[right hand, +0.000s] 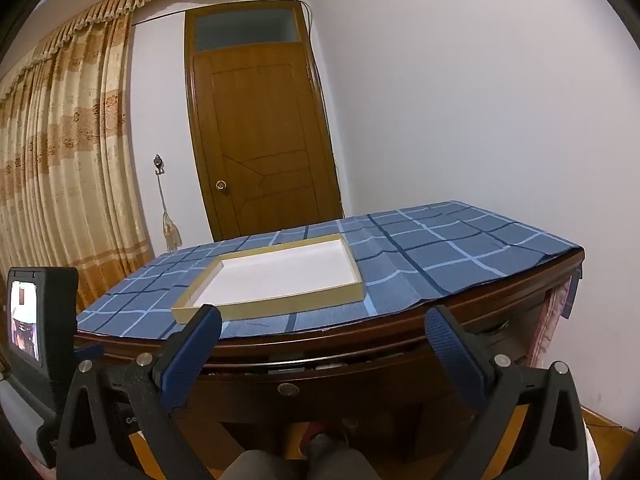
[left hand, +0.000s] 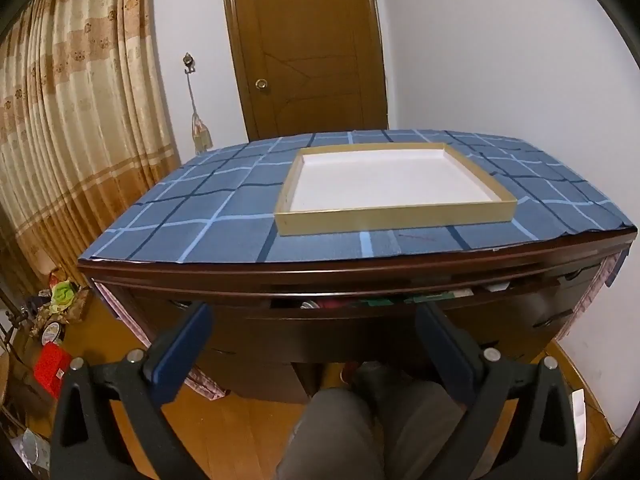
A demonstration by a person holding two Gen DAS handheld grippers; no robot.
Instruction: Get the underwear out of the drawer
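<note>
Dark wood drawer (left hand: 360, 304) ajar, running crosswise ahead of you | left gripper (left hand: 314, 320) nearer, wide, empty | right gripper (right hand: 324, 332) wide, empty | underwear unseen

Counted: 1 desk (left hand: 360, 276) w/ 1 blue checked cloth (left hand: 208, 216); 1 shallow tray (left hand: 394, 216); 1 drawer (left hand: 400, 312) seen ajar; 2 grippers, left (left hand: 316, 316) & right (right hand: 324, 328); 1 door (right hand: 256, 128); 1 curtain (right hand: 60, 152).

Even, soft indoor light; sharp focus; heavy fisheye bending, dark vignetted corners.
</note>
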